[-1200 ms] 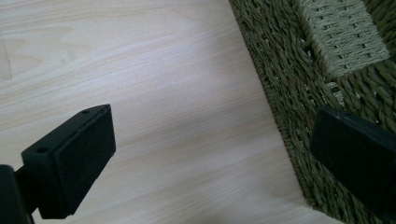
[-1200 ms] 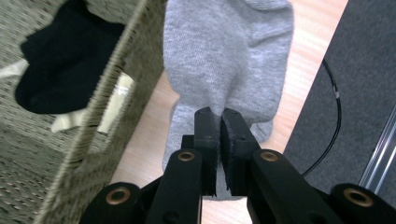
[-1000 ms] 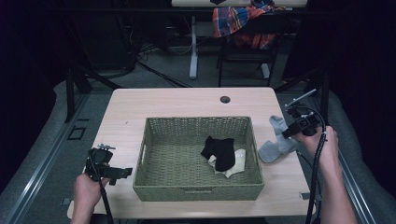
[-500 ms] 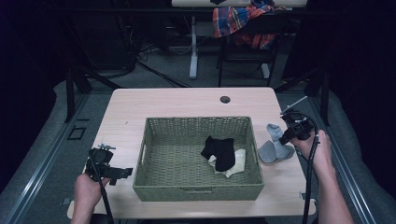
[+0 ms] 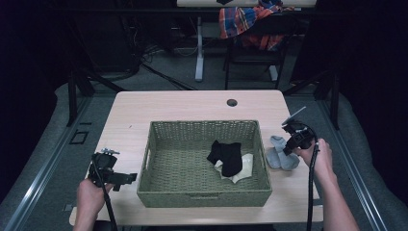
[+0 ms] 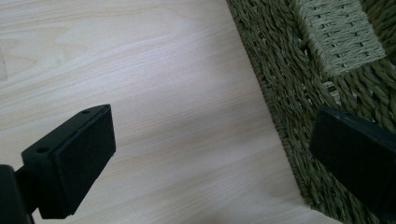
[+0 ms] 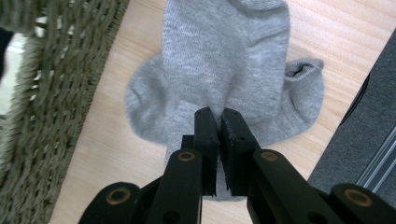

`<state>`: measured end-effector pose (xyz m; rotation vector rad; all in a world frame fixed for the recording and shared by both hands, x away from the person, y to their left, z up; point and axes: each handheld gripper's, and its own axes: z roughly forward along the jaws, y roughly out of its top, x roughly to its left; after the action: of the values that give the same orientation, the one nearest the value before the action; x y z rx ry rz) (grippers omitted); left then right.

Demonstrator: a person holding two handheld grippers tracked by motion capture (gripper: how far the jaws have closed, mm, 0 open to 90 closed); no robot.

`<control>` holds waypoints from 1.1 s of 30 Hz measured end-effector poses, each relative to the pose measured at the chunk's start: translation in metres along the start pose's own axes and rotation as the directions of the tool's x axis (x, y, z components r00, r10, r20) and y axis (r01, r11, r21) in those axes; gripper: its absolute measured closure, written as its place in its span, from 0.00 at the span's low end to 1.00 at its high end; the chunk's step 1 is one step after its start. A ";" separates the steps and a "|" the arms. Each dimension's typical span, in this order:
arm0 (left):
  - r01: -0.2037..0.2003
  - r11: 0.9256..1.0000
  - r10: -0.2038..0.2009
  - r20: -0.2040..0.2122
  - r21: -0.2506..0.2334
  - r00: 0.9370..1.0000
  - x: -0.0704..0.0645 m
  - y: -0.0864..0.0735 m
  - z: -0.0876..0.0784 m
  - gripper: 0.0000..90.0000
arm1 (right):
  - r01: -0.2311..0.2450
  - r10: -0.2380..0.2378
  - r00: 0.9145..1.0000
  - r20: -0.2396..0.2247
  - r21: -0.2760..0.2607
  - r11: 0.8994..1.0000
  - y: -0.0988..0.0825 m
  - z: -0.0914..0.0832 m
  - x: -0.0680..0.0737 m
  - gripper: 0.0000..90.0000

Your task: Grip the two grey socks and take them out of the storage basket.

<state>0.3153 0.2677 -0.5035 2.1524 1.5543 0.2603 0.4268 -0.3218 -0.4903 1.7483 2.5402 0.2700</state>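
A green woven basket (image 5: 204,163) is set in the middle of the light wooden tabletop (image 5: 159,107), and a black sock (image 5: 226,156) is seen inside it toward its right end, laid over a pale cream piece of cloth (image 5: 240,166). The right tongs (image 5: 290,144) are held at the right of the basket, and in the right gripper view the right tongs (image 7: 217,120) are seen pinched nearly together on a fold of a grey sock (image 7: 224,70). This grey sock (image 5: 280,153) is spread on the tabletop just beside the basket's right wall, partly under the tongs, with a second grey layer seen beneath it and an open cuff at one side. The left tongs (image 5: 126,178) are held near the basket's near left corner; in the left gripper view the left tongs (image 6: 219,154) are spread wide with nothing between them, above bare tabletop, one jaw shown against the basket's woven wall.
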 end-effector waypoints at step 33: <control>-0.002 1.000 0.002 -0.004 -0.004 1.000 0.000 0.000 -0.001 0.01 | -0.008 0.003 0.999 -0.046 -0.121 0.993 -0.006 -0.036 0.002 0.36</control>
<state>0.3146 0.2685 -0.5024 2.1513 1.5530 0.2688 0.4158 -0.3264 -0.4554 1.7249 2.4922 0.4594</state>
